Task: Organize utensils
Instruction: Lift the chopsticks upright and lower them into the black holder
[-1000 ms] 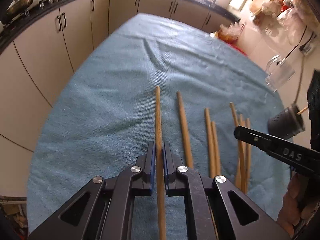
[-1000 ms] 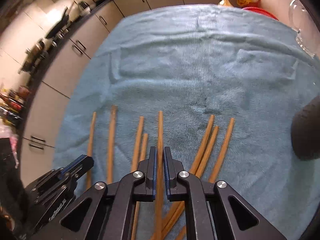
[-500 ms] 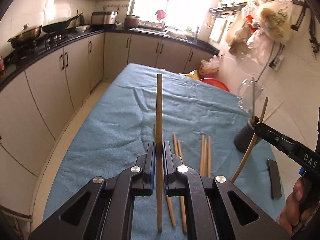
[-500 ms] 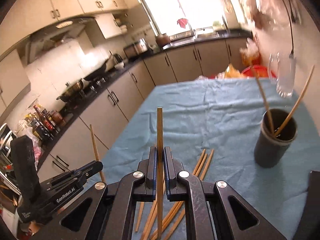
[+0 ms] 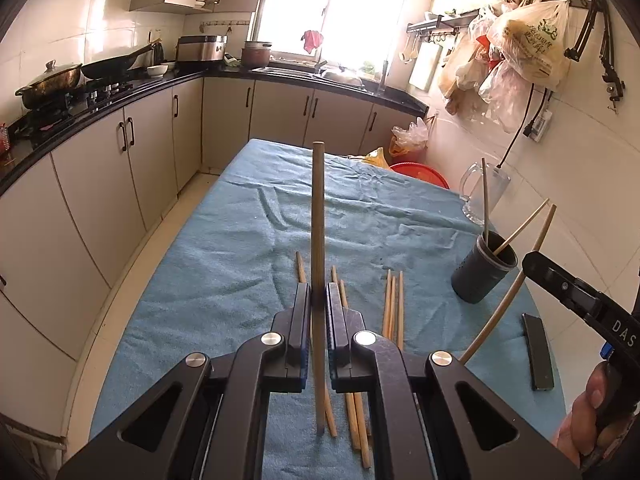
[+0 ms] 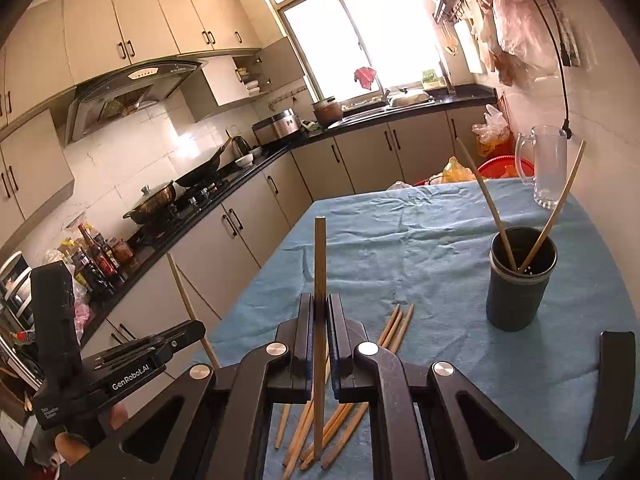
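My left gripper (image 5: pixel 319 300) is shut on a wooden chopstick (image 5: pixel 318 216), held upright above the blue towel (image 5: pixel 240 248). My right gripper (image 6: pixel 320 312) is shut on another chopstick (image 6: pixel 320 264), also upright. It shows in the left wrist view (image 5: pixel 560 284) with its chopstick (image 5: pixel 512 292) slanting beside the cup. Several loose chopsticks lie on the towel (image 5: pixel 394 304), (image 6: pixel 396 326). A dark cup (image 5: pixel 482 272), (image 6: pixel 520 280) at the right holds two chopsticks (image 6: pixel 486 204).
A glass mug (image 6: pixel 546 166) stands behind the cup. A flat black bar (image 5: pixel 538 352) lies on the towel at the right. Kitchen cabinets (image 5: pixel 120 168) and a stove run along the left. A red basin (image 5: pixel 420 172) sits beyond the table's far edge.
Both grippers have lifted their chopsticks off the towel and tipped them upright. The views have swung up from the table to the kitchen, and the right gripper has come nearer the cup.
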`<state>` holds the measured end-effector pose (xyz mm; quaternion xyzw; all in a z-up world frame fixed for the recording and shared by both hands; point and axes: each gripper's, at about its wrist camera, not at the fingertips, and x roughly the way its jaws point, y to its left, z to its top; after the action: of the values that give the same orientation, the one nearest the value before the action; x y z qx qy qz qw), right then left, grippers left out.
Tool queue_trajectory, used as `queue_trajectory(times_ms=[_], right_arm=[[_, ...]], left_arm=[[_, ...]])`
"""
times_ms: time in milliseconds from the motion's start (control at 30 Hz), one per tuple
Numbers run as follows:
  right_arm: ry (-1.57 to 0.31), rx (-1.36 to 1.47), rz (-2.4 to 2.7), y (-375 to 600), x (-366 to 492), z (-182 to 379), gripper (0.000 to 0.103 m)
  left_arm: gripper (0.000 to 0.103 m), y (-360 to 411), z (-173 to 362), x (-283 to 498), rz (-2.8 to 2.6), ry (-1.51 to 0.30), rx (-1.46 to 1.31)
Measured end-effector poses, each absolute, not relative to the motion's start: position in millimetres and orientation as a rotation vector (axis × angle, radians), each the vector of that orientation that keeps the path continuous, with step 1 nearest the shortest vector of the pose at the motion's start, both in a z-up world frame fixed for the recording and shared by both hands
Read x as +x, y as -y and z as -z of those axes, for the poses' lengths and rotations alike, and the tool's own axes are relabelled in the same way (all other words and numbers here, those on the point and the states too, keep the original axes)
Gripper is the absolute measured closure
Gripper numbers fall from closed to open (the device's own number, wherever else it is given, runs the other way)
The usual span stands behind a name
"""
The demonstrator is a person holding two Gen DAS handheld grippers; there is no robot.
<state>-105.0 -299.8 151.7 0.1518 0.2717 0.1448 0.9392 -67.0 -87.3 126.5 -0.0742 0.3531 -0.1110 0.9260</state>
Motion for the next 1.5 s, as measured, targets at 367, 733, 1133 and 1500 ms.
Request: queue_trajectory(times_ms=[367, 733, 1133, 1500], right_arm=[[-0.535, 0.318, -0.273, 306.8, -113.1, -153.0, 0.096], [-0.519, 0.348, -0.250, 320.3, -116.8, -155.4, 0.096], [-0.492, 0.400, -0.206, 348.7, -124.1, -160.4, 0.096], [-0.416, 0.477, -0.108, 399.2, -138.3, -172.7, 0.096]], left_arm=[[0.096, 87.4, -138.0, -74.3, 0.226, -0.701, -0.156], [0.096, 86.9, -145.0, -77.8, 0.229, -0.690, -0.156], [0.096, 98.1, -152.4, -75.2, 0.251, -0.690, -0.144], [0.096, 127.2, -168.3, -67.0, 0.326, -0.685, -0.127]])
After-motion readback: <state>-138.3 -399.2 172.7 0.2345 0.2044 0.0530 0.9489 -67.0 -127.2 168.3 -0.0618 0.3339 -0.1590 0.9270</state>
